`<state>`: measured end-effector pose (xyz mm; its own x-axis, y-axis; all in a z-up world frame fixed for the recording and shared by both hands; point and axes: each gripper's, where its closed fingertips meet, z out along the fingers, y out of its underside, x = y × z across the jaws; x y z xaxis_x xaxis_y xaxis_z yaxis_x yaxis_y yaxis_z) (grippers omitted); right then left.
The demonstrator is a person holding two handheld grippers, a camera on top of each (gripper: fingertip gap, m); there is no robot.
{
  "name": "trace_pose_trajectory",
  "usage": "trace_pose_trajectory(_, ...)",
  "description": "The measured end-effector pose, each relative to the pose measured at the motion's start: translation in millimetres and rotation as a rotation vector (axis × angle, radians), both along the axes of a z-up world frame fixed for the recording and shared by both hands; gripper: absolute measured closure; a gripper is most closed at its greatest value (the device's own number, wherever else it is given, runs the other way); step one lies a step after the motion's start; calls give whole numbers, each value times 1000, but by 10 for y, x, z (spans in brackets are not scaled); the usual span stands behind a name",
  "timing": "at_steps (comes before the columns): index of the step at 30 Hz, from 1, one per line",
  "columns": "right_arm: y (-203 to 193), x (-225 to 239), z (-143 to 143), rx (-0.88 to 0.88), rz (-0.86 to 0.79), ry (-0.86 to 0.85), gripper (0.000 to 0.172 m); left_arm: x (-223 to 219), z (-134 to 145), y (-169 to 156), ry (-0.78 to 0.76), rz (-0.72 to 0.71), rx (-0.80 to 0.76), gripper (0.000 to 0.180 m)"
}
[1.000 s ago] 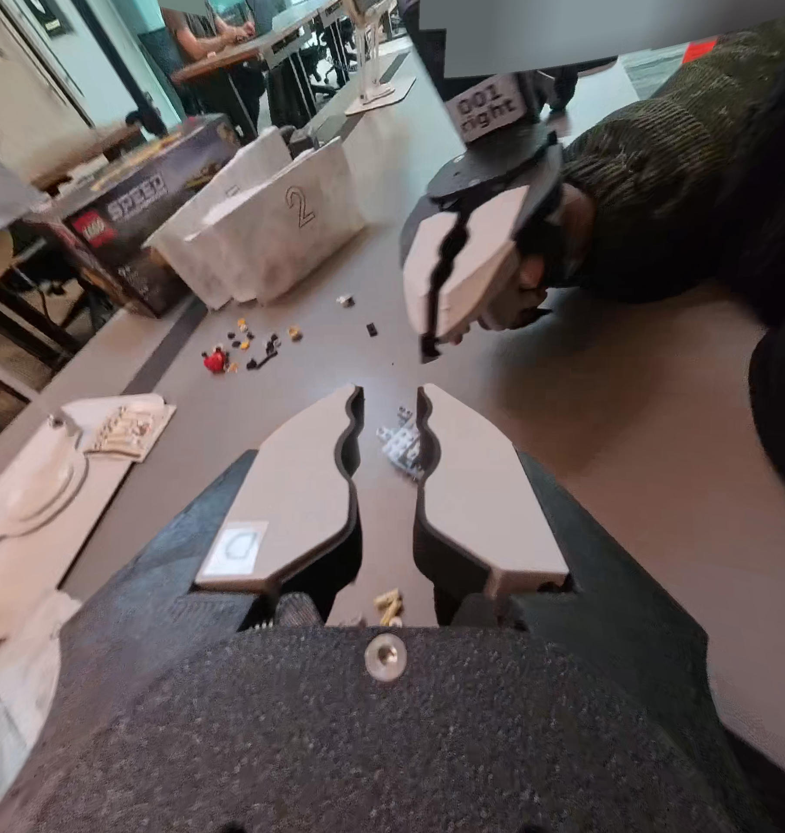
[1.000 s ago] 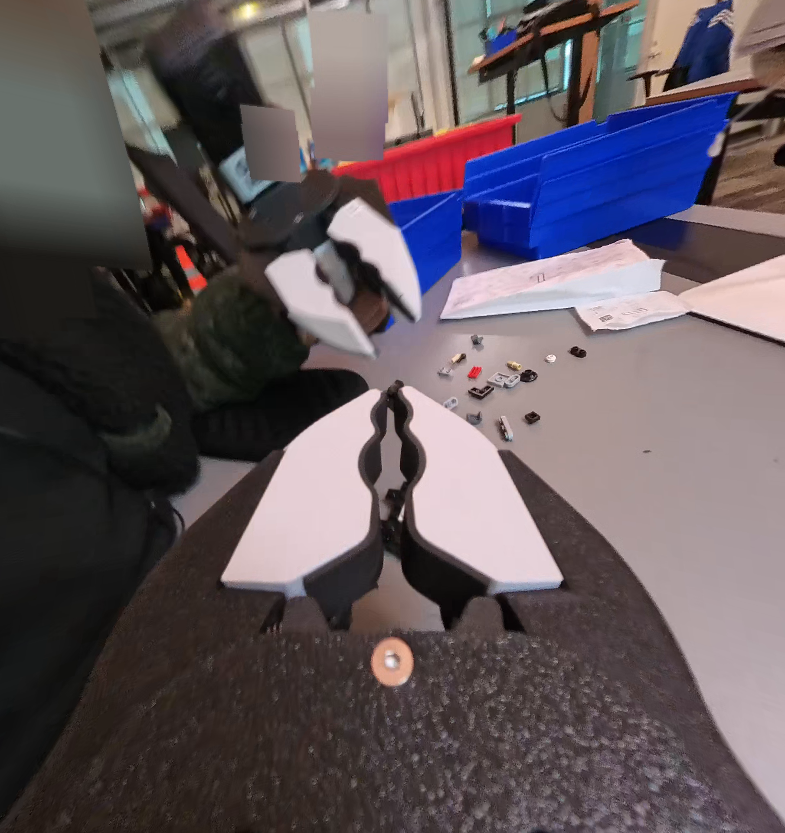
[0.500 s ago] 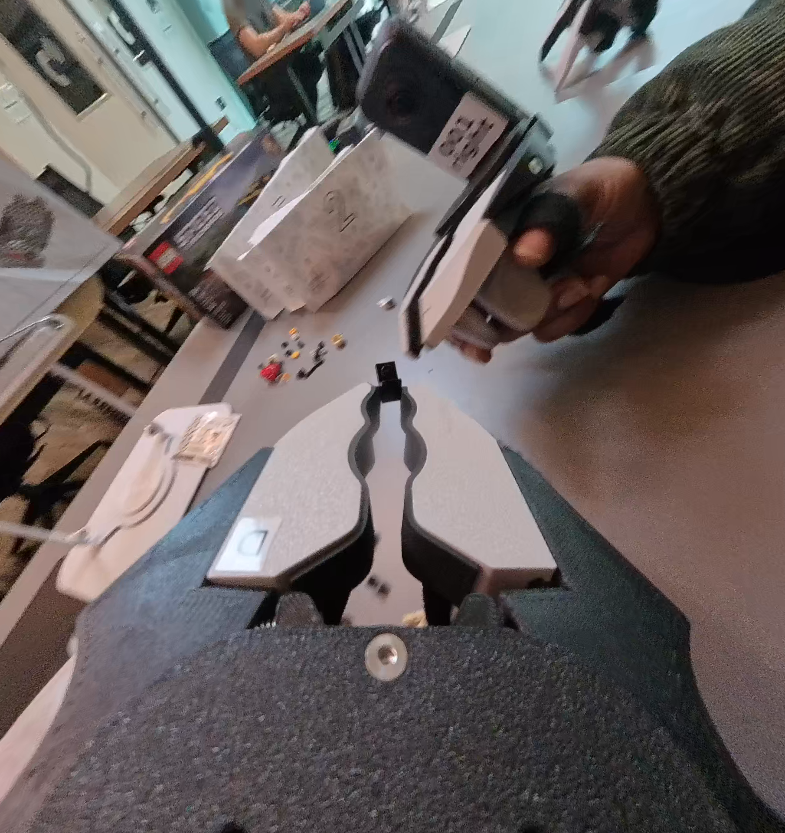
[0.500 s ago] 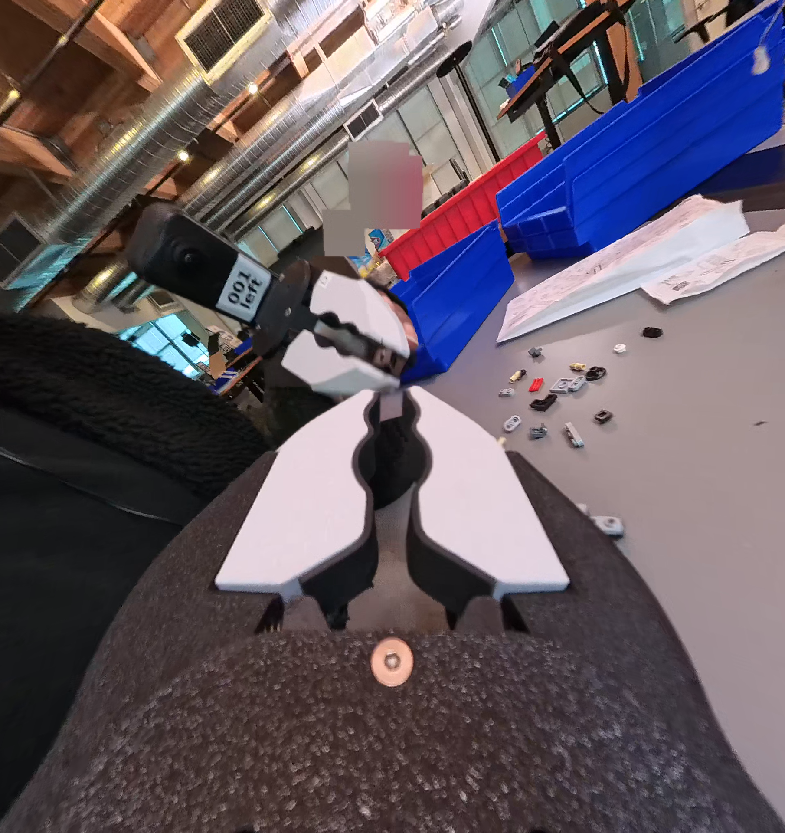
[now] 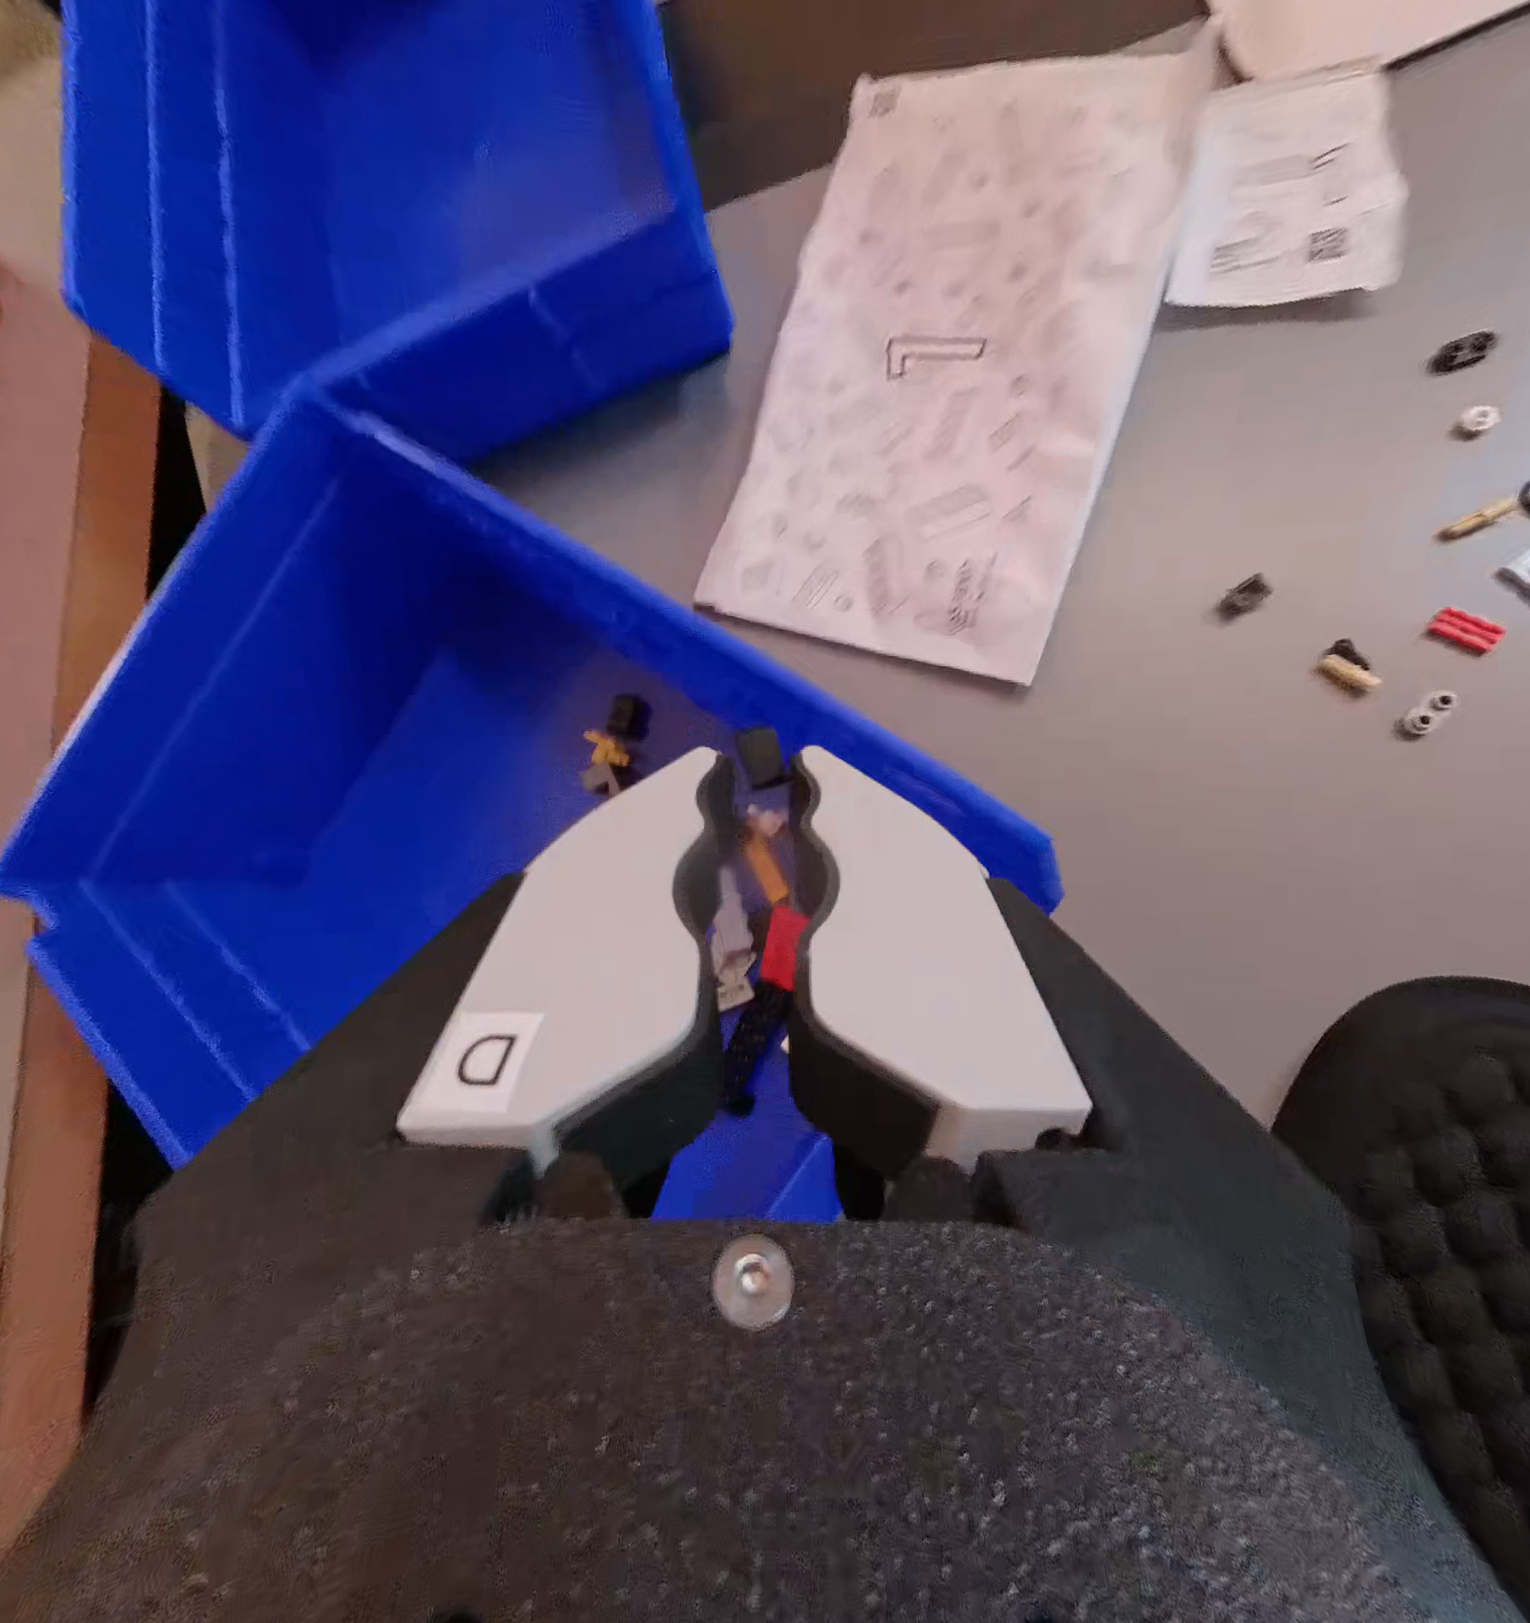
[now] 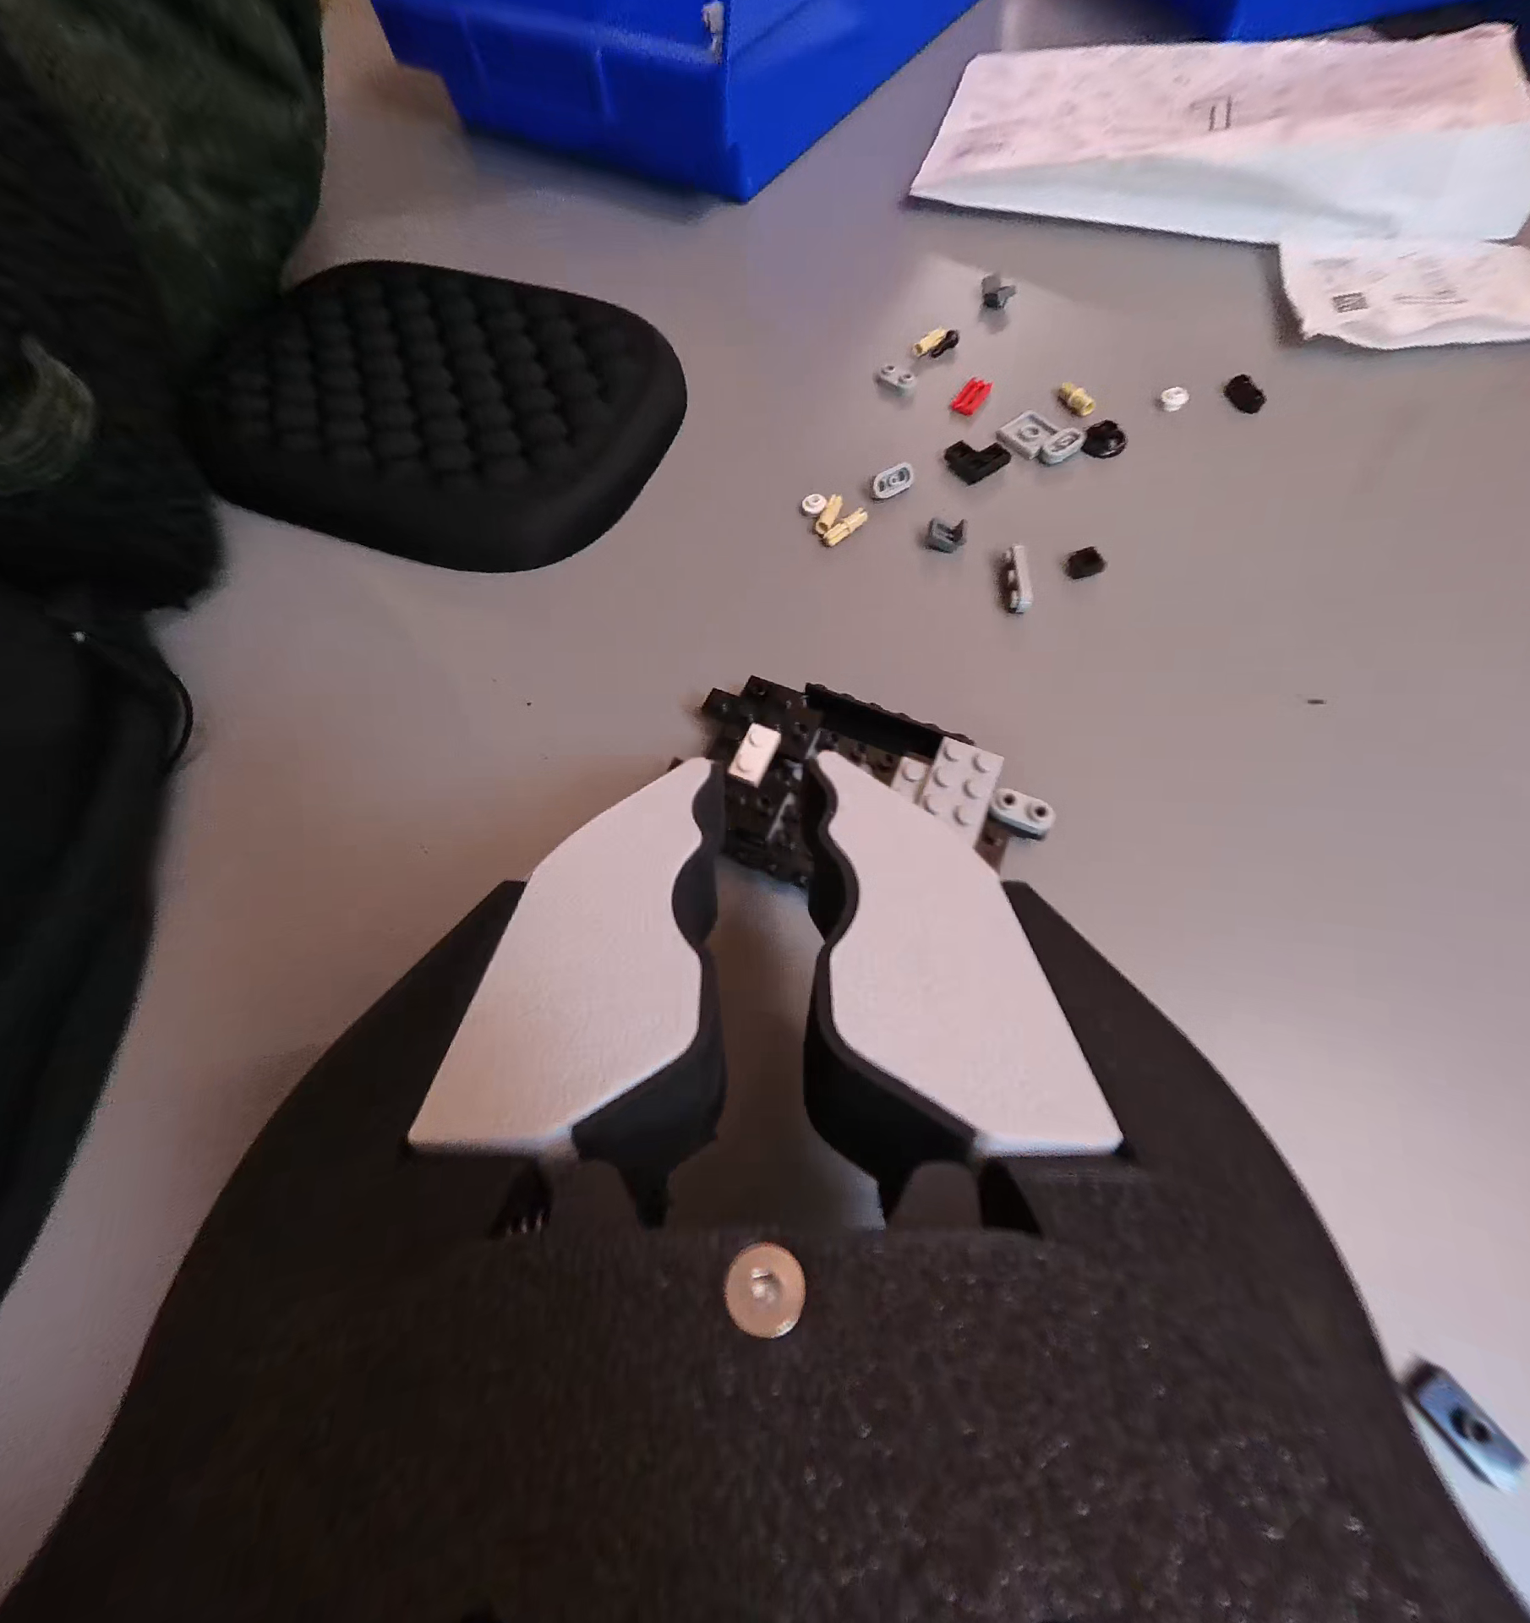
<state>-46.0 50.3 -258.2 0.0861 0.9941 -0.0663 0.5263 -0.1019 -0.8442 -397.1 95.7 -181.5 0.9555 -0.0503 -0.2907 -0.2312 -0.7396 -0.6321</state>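
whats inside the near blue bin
In the bin: a black piece beside a yellow one, plus orange, red and grey pieces. The left gripper covers the rest.

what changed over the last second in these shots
The left tongs swung from the open table to above the blue bin, with the small black piece picked up half a second ago at their tips; whether it is still gripped is unclear. The right tongs dropped over the black brick assembly, parted wider. The loose pieces stayed put.
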Motion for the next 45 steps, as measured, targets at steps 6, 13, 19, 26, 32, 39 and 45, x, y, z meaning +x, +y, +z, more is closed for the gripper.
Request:
trace_pose_trajectory(6,-46,-183,-195,-59,-57,-143,155,-121,-112,-13,16,50,-52,141)
trace_pose_trajectory(13,-39,-236,-312,-120,-95,-254,159,544,398,198,23,-250,242,144)
trace_pose_trajectory(19,-34,-131,-307,-201,-42,-213,164,1892,274,93,-262,-826,252,144)
trace_pose_trajectory(26,-40,-11,-319,-237,19,-190,164,2908,-600,-283,-372,-1223,-79,135)
trace_pose_trajectory(32,-59,12,-167,-72,94,-59,165,3329,-1054,-512,-411,-1338,-259,108)
trace_pose_trajectory(39,-138,-11,326,270,195,143,165,3445,-302,-544,-1278,-1201,-394,139)
trace_pose_trajectory(45,-155,-44,302,383,211,91,165,3538,-395,-624,-1241,-1187,-459,164)
